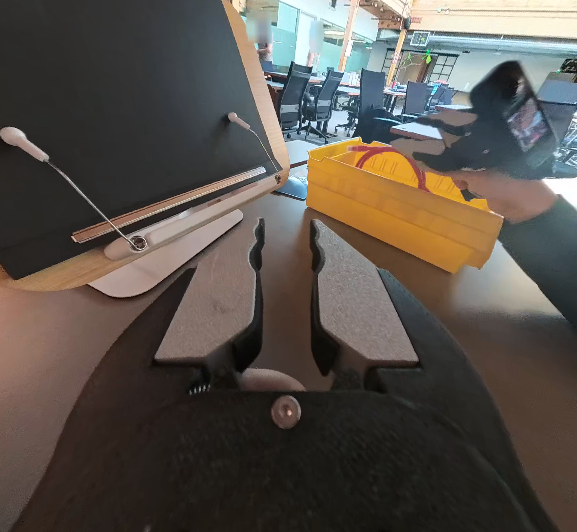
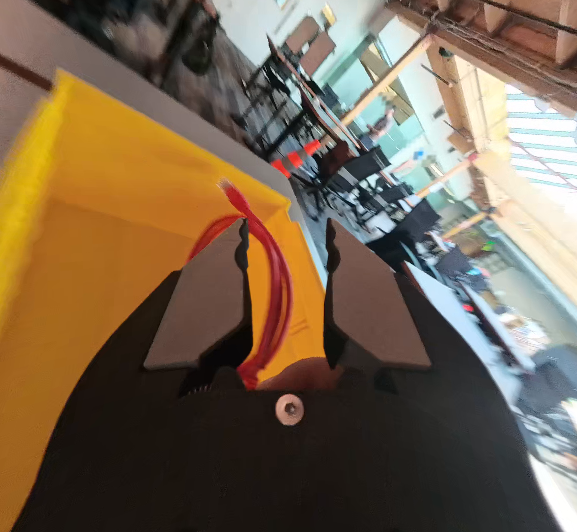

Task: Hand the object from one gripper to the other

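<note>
A red network cable (image 1: 385, 150) lies coiled in a yellow plastic bin (image 1: 390, 217) on the dark table. My left gripper (image 1: 285, 226) is open and empty, low over the table, left of the bin. My right gripper (image 1: 415, 145) shows blurred over the bin's far right end, tilted down into it. In the right wrist view the right gripper (image 2: 287, 226) is open. The cable (image 2: 281, 282) runs between its jaws, close to the left finger, with one plug end poking up past the fingertips. The bin's (image 2: 93, 204) inside fills the left of that view.
A wooden book stand with a black board (image 1: 125, 79) and two wire page clips leans at the left on a white base. A bare part of the table (image 1: 374, 282) lies between my left gripper and the bin. Office chairs and desks stand far behind. Spacing between my two grippers at the tips: around 35 cm.
</note>
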A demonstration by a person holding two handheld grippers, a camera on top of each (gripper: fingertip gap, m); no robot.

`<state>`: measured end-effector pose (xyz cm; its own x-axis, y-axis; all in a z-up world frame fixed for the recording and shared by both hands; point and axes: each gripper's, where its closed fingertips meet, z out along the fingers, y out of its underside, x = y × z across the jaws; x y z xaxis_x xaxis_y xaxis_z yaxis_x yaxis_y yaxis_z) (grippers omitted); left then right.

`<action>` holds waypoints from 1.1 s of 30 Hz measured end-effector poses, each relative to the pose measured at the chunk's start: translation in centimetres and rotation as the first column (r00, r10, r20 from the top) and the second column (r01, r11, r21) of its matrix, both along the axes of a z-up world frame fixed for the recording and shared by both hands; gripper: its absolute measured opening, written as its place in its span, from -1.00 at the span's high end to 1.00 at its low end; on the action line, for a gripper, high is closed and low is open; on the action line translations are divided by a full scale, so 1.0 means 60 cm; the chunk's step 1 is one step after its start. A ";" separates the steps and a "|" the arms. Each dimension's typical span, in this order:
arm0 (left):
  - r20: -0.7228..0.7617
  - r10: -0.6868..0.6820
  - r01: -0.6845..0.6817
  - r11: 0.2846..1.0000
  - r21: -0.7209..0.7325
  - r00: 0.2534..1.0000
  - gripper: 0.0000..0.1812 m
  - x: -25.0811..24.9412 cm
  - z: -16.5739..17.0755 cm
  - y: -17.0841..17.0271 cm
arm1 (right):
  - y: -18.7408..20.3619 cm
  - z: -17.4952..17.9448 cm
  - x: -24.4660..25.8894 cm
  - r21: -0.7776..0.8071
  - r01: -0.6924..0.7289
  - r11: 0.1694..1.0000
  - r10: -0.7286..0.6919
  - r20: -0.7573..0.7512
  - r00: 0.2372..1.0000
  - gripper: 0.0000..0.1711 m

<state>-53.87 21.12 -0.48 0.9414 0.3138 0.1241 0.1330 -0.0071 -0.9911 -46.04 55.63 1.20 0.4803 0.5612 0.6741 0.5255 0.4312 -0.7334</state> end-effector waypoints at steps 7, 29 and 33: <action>0.047 0.014 -0.012 0.999 -0.036 0.999 0.72 -0.005 -0.013 0.000 | -0.095 0.064 -0.006 -0.343 -0.434 0.833 0.277 -0.422 0.864 0.82; 0.120 0.100 -0.059 0.950 -0.306 0.988 0.20 -0.003 -0.101 0.037 | -0.452 0.014 -0.081 -0.469 -0.786 0.403 0.717 -0.371 0.590 -0.50; 0.096 0.150 -0.123 0.963 -0.240 0.984 0.38 -0.020 -0.068 0.018 | -0.481 -0.076 -0.106 -0.592 -0.696 0.406 0.738 -0.237 0.632 -0.45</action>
